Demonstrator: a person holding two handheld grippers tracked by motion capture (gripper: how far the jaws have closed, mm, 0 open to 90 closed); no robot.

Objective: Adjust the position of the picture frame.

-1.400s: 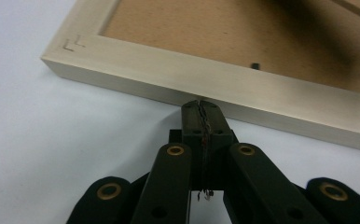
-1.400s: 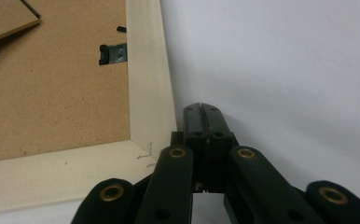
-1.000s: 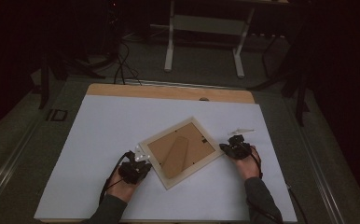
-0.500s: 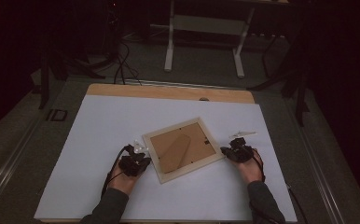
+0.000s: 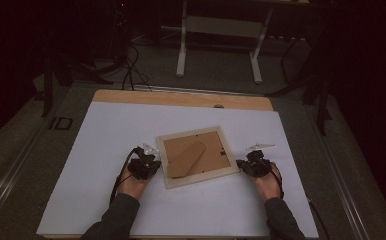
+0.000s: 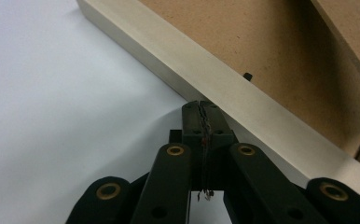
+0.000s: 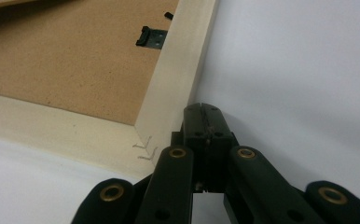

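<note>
The picture frame (image 5: 197, 156) lies face down, near-centre on the tabletop (image 5: 96, 150). Both tongs, left (image 6: 201, 105) and right (image 7: 202, 108), are clenched empty against its sides, nudging it square; next, probably freeing the backing clips (image 7: 151, 37).

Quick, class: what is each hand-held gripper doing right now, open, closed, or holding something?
Left hand-held gripper: closed, holding nothing, tips against the picture frame's side.
Right hand-held gripper: closed, holding nothing, tips at the frame's corner.
</note>
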